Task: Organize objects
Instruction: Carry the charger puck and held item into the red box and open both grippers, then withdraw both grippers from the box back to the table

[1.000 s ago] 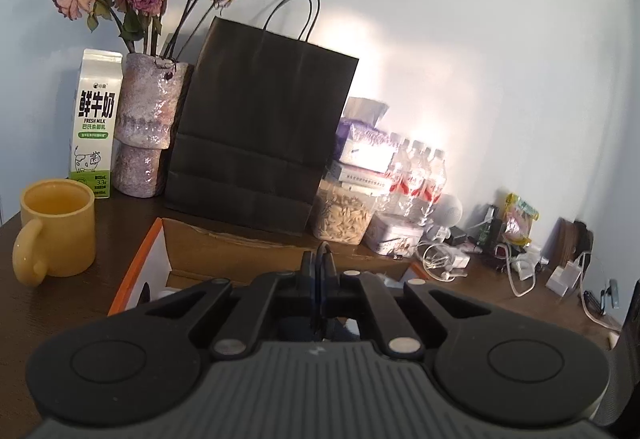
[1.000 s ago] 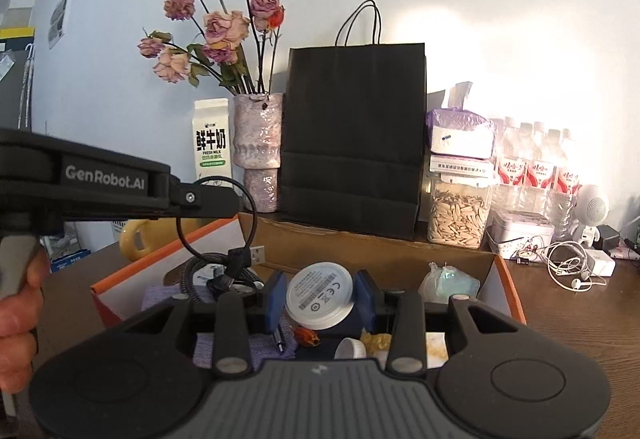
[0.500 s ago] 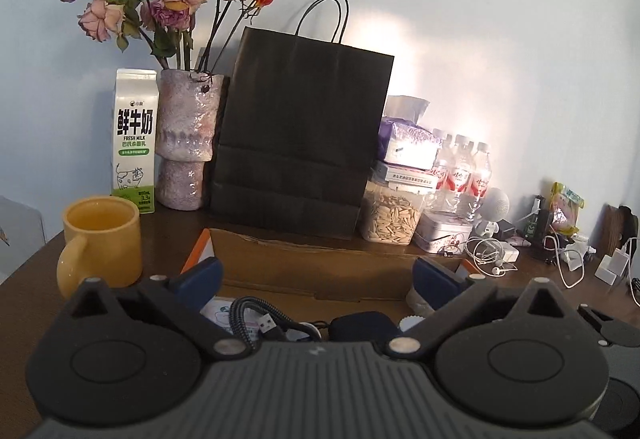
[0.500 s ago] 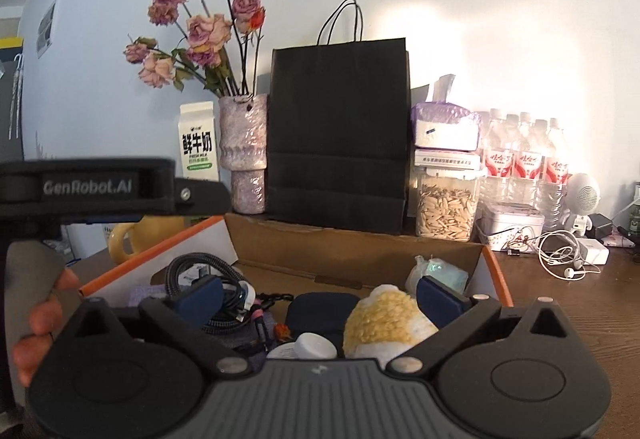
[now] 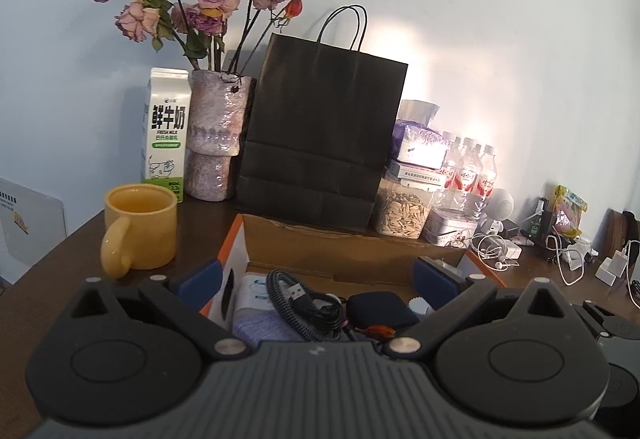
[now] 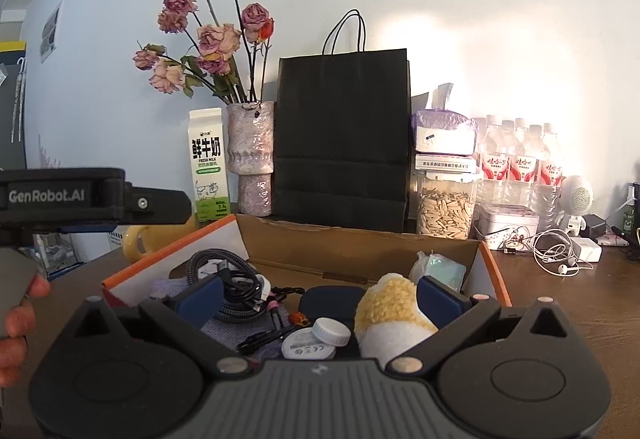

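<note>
An orange-edged cardboard box [image 6: 360, 251] sits on the dark wooden table and holds loose items: a coiled braided cable [image 6: 228, 279], a navy pouch [image 6: 332, 297], a round white device [image 6: 306, 345], a white cap [image 6: 332, 331], a yellow-and-white plush [image 6: 390, 315] and a pale green packet [image 6: 440, 271]. My right gripper [image 6: 320, 295] hangs open over the box, nothing between its pads. My left gripper [image 5: 318, 279] is open too, above the box's left half [image 5: 352, 251], over the cable [image 5: 300, 299] and pouch [image 5: 376, 309].
Behind the box stand a black paper bag [image 5: 320, 143], a vase of dried roses [image 5: 218, 135], a milk carton [image 5: 166, 131], a seed jar [image 5: 402, 211] and water bottles [image 5: 468, 171]. A yellow mug [image 5: 138, 229] is left of the box. Cables and chargers [image 6: 560, 251] lie at right.
Both grippers went from shut to wide open. The right one let go of the round white device, which now lies in the box. The left gripper shifted so the box contents show.
</note>
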The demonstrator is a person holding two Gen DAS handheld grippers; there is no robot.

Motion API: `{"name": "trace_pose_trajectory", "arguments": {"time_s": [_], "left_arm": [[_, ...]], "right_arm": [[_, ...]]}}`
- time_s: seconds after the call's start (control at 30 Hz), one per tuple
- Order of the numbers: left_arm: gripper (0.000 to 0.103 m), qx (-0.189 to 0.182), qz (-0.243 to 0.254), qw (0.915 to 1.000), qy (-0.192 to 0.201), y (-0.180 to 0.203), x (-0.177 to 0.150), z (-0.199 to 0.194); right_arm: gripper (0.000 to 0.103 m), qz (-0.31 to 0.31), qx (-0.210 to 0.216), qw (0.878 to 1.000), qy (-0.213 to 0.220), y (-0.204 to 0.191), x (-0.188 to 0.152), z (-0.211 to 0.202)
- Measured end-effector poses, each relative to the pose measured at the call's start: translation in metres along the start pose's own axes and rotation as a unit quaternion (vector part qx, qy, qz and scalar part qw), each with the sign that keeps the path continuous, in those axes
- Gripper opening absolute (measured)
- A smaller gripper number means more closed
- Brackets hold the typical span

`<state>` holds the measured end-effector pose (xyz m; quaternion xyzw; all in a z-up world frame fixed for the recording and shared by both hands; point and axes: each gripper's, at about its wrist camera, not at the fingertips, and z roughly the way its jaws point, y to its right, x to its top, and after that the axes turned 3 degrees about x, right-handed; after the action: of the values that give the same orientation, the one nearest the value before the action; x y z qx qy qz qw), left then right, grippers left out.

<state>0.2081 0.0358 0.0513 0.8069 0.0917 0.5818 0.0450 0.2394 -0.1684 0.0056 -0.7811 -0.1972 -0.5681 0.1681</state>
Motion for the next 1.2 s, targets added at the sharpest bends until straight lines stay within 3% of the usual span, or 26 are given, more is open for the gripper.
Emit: {"name": "trace_pose_trajectory", "arguments": {"time_s": [0.3,0.7,0.83,0.97,1.2], "left_arm": [[0.103,0.015,0.002,0.9996,-0.024,-0.023,-0.017,-0.029],[0.103,0.053,0.003,0.996,-0.072,-0.063,-0.044,-0.052],[0.103,0.059,0.0,0.995,-0.081,-0.07,-0.049,-0.057],[0.103,0.064,-0.005,0.9944,-0.085,-0.075,-0.052,-0.06],[0.103,0.066,-0.011,0.9936,-0.091,-0.08,-0.055,-0.061]], "right_arm": [[0.103,-0.019,0.02,1.0,-0.012,-0.025,-0.015,-0.027],[0.1,-0.061,0.044,0.994,-0.08,-0.056,-0.042,-0.029],[0.085,-0.063,0.05,0.99,-0.113,-0.062,-0.047,-0.016],[0.057,-0.058,0.066,0.986,-0.14,-0.066,-0.051,-0.002],[0.037,-0.041,0.089,0.98,-0.171,-0.071,-0.052,0.02]]}}
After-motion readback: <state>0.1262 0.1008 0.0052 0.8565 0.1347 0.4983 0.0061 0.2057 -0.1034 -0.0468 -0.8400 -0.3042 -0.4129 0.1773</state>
